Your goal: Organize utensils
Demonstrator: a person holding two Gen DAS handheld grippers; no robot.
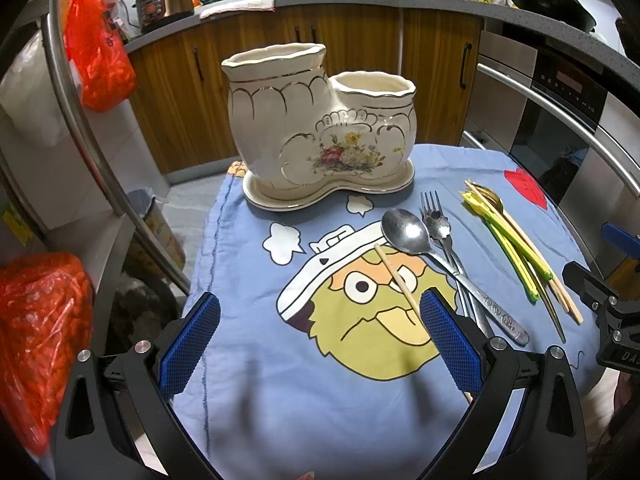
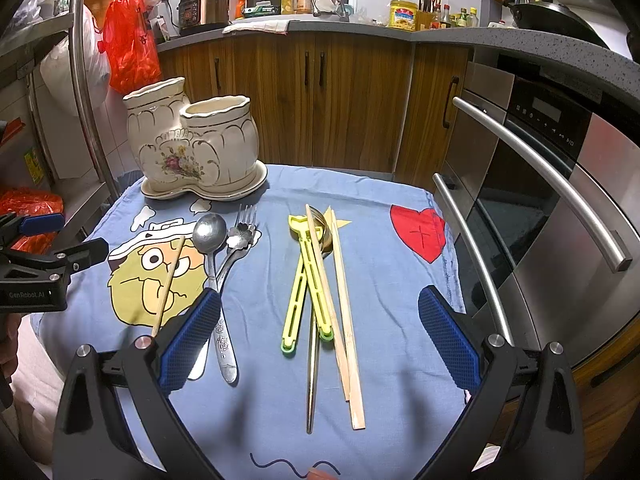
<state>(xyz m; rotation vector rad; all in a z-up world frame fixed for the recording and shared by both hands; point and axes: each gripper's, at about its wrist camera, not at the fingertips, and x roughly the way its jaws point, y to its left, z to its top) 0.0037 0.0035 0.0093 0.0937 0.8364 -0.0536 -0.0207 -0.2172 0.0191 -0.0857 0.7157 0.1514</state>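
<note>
My left hand-held gripper [image 1: 320, 336] is released, its blue pads spread wide with nothing between them, hovering over the cartoon face printed on the blue cloth [image 1: 280, 400] that covers the surface. One wooden chopstick [image 1: 398, 278] lies loose on that face, its near end passing just behind my right-side pad [image 1: 450, 340]. My right hand-held gripper [image 2: 319, 334] is also released and empty, held above the near end of the right-hand pile.

Just beyond the left gripper, right of the single chopstick, a large steel spoon [image 1: 408, 234] lies bowl-up with its patterned handle running back toward me. A fork [image 1: 432, 204] and a small flower-shaped spoon [image 1: 438, 228] lie touching it, their handles crossing under or beside the big spoon's handle; I cannot tell the exact stacking.

Between the right gripper's fingers lies the second group: a pair of yellow-green training chopsticks [image 2: 308, 280] joined at the far end, a thin metal chopstick [image 2: 313, 372] running under them toward me, and two wooden chopsticks [image 2: 346, 320] lying across and beside them. A gold-coloured spoon bowl [image 2: 322, 232] shows beneath the far ends of this pile.

At the far left of the cloth stands the cream ceramic utensil holder [image 1: 320, 128] with two openings, a taller one and a lower one, on its matching tray [image 1: 276, 202]. Both openings look empty from here. Every utensil lies on the cloth, well apart from the holder.
</note>
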